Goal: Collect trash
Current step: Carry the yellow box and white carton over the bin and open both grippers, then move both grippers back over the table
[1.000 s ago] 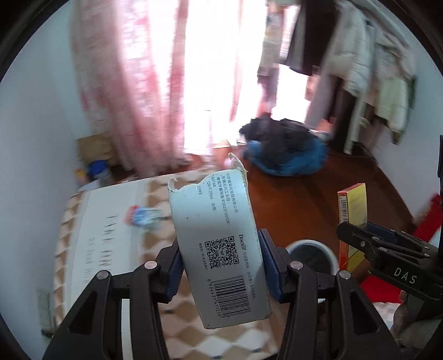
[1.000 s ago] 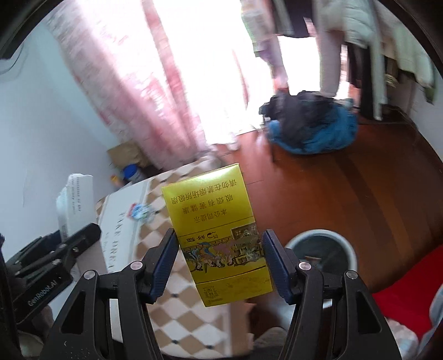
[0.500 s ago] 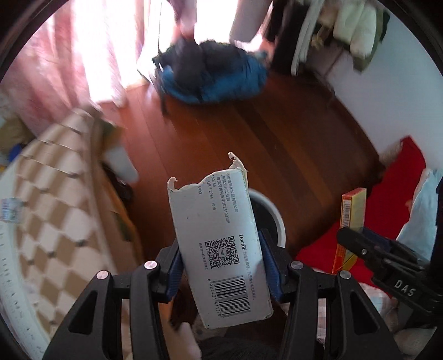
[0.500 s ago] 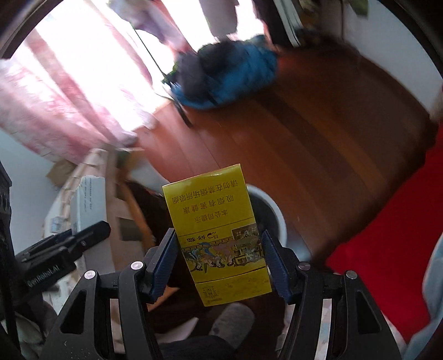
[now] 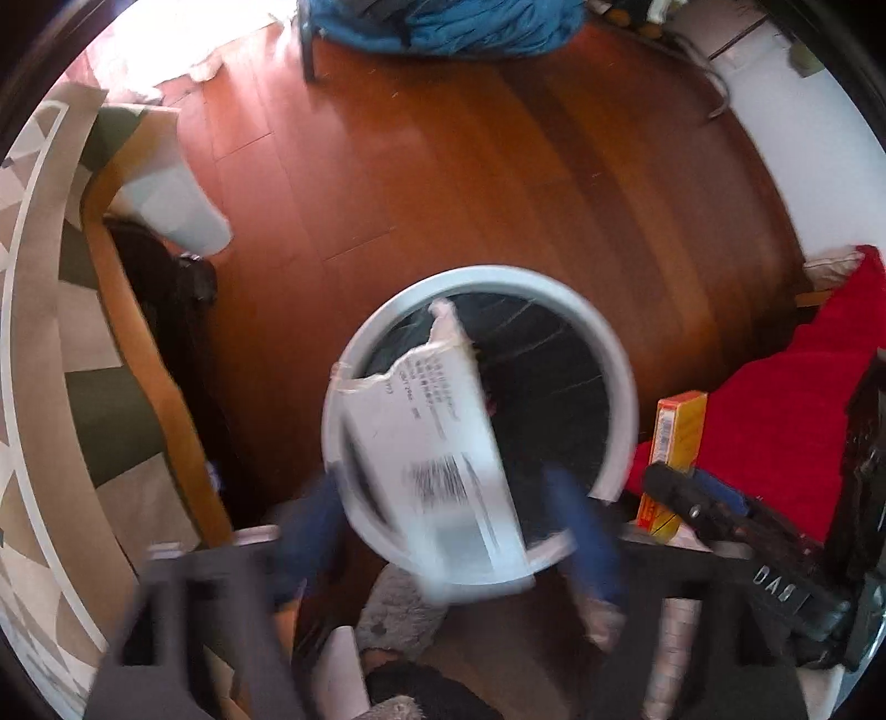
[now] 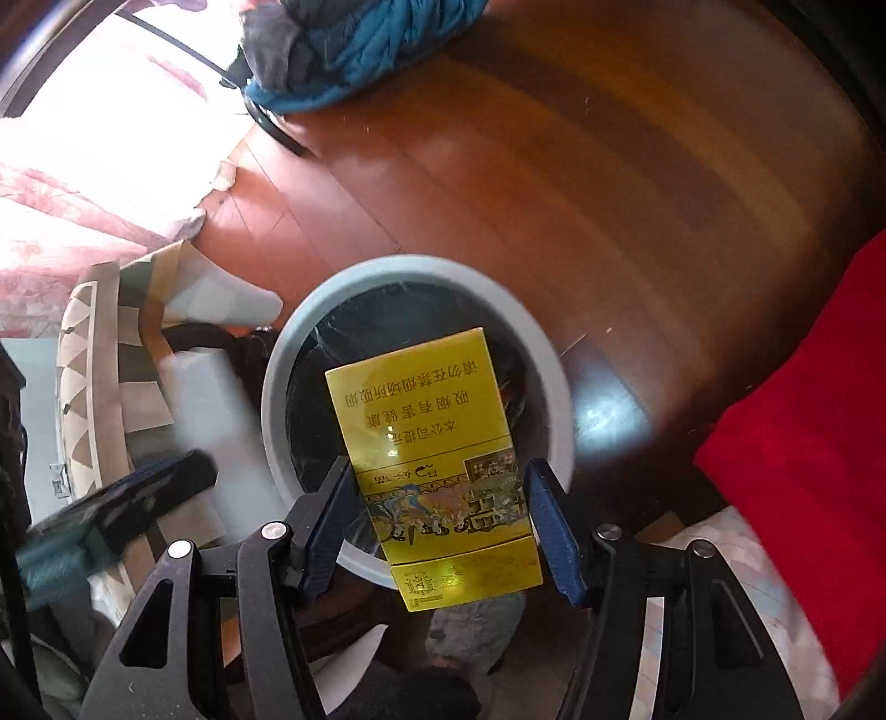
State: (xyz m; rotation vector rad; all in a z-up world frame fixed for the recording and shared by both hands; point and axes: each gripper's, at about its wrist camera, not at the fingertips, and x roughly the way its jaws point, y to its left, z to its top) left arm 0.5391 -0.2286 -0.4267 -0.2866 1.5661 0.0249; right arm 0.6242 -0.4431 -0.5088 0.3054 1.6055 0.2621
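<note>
A round grey bin (image 5: 620, 387) with a black liner stands on the wooden floor below both grippers. In the left wrist view a torn white carton (image 5: 437, 443) hangs tilted and blurred over the bin mouth. My left gripper (image 5: 448, 531) is open, its blue pads spread clear of the carton's sides. My right gripper (image 6: 443, 526) is shut on a yellow cigarette box (image 6: 432, 443) above the bin's rim (image 6: 410, 266). That yellow box (image 5: 678, 437) also shows at the right of the left wrist view.
A checked bed cover (image 5: 55, 387) runs along the left. A red cloth (image 5: 775, 399) lies to the right of the bin. A blue heap of clothes (image 5: 443, 27) sits at the far end of the floor. A grey slipper (image 5: 398, 615) is just below the bin.
Both grippers swung from the bed down over the bin. The left gripper opened and the white carton has come loose, tilting. The right gripper still holds the yellow box.
</note>
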